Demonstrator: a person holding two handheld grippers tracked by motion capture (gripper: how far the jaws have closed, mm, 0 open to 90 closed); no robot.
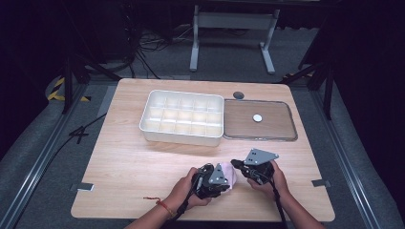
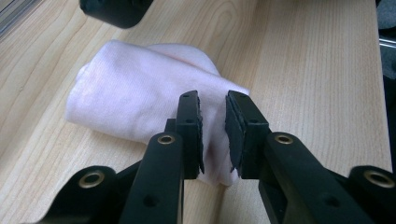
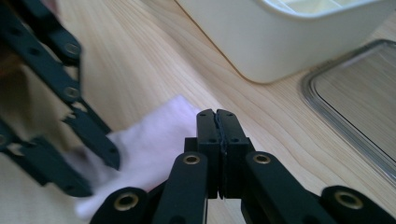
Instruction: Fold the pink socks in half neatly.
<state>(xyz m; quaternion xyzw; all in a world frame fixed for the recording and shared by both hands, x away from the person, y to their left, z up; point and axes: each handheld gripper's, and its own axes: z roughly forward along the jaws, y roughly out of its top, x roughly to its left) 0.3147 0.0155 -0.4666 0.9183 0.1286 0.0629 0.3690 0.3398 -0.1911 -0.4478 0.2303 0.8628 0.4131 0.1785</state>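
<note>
We see the pink cloth (image 2: 140, 102) lying folded on the desk (image 1: 124, 157) near its front edge. Our left tool (image 2: 214, 128) straddles its edge, jaws narrowly apart; our right tool (image 3: 217, 140) is pressed closed beside it.

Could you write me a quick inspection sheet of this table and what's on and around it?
Surface: light wooden table, rounded corners, no spills seen.
Job's things: a pale pink folded cloth lies flat near the person's edge.
Clutter: white divided box, its compartments look empty; beside it a clear lid lying flat, with a small white disc on it.
Grippers: left gripper has its jaws a little apart astride the cloth's edge; right gripper has its jaws pressed together just above the cloth.
Cables: one trails from each gripper; more lie on the floor beyond the table.
Surroundings: grey carpet, white metal stand, dark background.
</note>
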